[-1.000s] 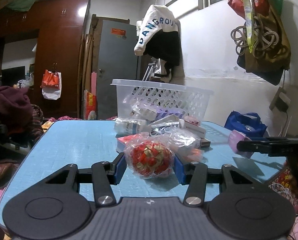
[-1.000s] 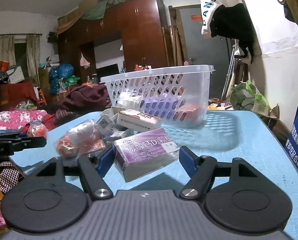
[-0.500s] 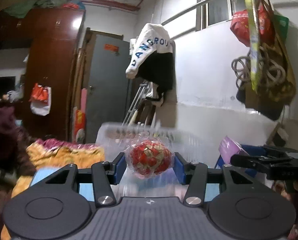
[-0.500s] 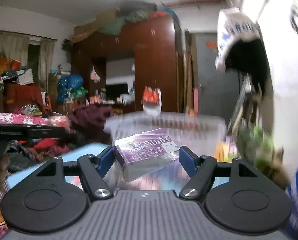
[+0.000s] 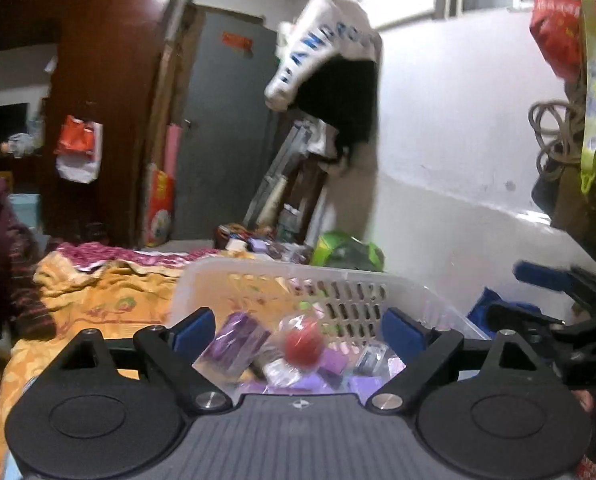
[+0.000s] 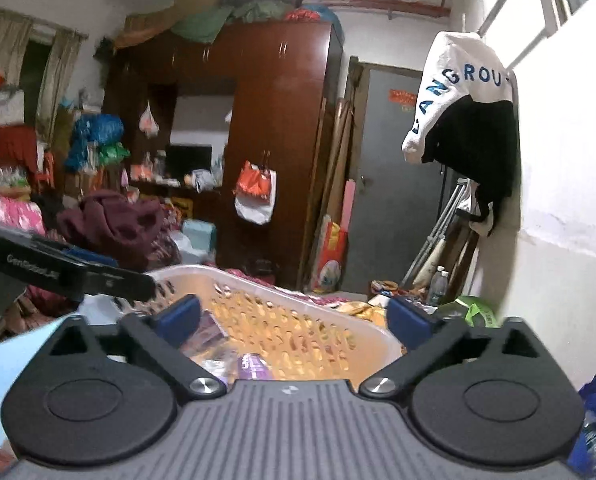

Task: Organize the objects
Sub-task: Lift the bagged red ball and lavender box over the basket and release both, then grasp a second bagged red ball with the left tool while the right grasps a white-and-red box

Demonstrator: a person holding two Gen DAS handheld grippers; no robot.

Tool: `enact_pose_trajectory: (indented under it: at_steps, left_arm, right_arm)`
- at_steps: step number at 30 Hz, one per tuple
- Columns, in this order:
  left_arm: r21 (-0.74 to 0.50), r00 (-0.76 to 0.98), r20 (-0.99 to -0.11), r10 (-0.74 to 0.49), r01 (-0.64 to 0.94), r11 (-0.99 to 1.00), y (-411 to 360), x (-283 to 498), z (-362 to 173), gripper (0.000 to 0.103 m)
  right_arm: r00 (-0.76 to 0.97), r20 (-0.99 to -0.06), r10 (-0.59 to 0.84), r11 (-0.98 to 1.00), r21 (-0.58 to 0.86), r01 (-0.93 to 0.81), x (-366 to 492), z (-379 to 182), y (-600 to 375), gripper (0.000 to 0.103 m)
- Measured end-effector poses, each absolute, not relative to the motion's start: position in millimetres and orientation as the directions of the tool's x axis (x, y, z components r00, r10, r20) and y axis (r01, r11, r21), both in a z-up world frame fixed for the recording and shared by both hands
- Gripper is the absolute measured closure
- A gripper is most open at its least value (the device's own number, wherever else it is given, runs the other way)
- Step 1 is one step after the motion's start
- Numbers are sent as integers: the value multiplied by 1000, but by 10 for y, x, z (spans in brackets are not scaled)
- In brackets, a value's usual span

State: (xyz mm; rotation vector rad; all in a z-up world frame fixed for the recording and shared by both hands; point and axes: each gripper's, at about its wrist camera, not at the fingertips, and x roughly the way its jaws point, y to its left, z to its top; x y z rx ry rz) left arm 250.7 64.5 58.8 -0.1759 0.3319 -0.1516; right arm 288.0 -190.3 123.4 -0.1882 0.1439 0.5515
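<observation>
Hovering over the white laundry basket (image 5: 418, 292), both hand-held grippers, left (image 5: 298, 328) and right (image 6: 294, 316), are opening, nothing clamped. The bagged red ball (image 5: 304, 342) is dropping at basket centre; it could bounce out toward 12 o'clock.

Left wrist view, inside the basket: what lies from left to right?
Purple box → red ball in a clear bag → small dark packet, all in the white basket.
</observation>
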Motion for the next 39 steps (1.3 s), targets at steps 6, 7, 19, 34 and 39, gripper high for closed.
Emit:
enact_pose_trajectory:
  at_steps: [6,7,19,34,39]
  left_arm:
    - [-178,938,-304,-166,115,977,672,1583,57,10]
    - [-167,933,-321,-165,115,979,648,1461,-39,10]
    - [-179,910,-376,-176,115,977,530,976,-578,10]
    - [-102,903,-407,-139,106,989,357,993,-703,44]
    - [-150,913,-373,-163,113,982,479,882,-734,45]
  right_arm:
    - [764,-254,593,796,45,-603,2458,697,-2120,0]
    - [752,-275,599,792,66,-607,2440,607,-2119,0]
    - [606,-400,688,716,235,-657,2649,284,-1783,10]
    - [622,-435,651,747,223,-626,2619,139,-1832,23]
    - [678,-383,627,771,180,-611,2403,193,-1972,24]
